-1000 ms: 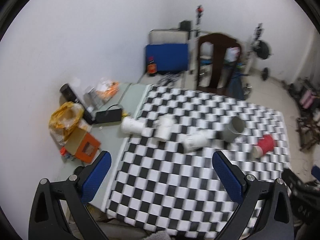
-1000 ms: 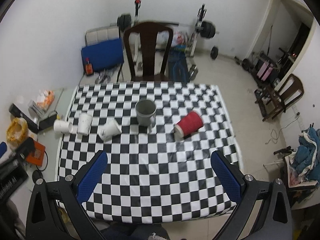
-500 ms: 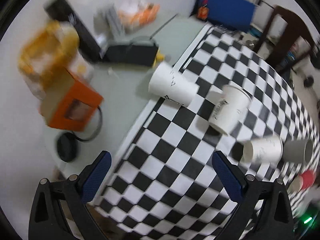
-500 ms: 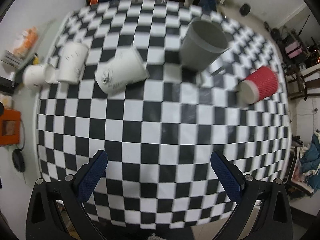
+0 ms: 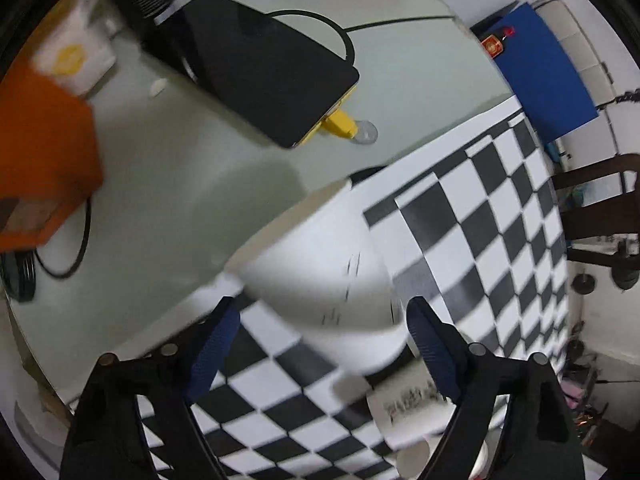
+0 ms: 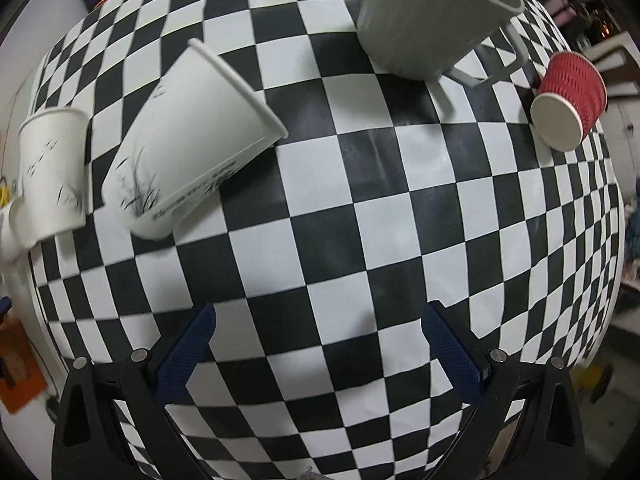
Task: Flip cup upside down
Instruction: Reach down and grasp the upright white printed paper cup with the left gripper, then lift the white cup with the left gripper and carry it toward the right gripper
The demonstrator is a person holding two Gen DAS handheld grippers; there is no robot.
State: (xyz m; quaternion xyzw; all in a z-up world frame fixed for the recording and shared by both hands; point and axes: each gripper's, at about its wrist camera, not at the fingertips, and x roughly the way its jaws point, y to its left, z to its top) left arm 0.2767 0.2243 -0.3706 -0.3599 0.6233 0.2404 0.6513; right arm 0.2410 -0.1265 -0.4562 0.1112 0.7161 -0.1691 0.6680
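Observation:
A white paper cup (image 5: 320, 276) lies on its side at the left edge of the checkered tablecloth (image 5: 500, 216). My left gripper (image 5: 322, 320) is open and close over it, its blue pads on either side of the cup, apart from it. My right gripper (image 6: 318, 332) is open and empty above the cloth (image 6: 360, 216). In the right wrist view a white cup with a grass print (image 6: 192, 144) lies on its side, another white cup (image 6: 52, 172) stands left of it, a grey mug (image 6: 432, 16) stands at the top and a red ribbed cup (image 6: 570, 92) lies on its side at right.
Left of the cloth on a grey-green surface (image 5: 168, 200) lie a black phone (image 5: 260, 68) with a yellow cable plug (image 5: 340, 124), an orange box (image 5: 40, 160) and a black cable. Another white cup (image 5: 416, 408) lies behind my left gripper's right finger. A dark wooden chair (image 5: 600, 208) stands beyond.
Both grippers have dropped much closer to the table. The left one has closed in on the leftmost white cup. The right one has moved down over the middle of the cloth.

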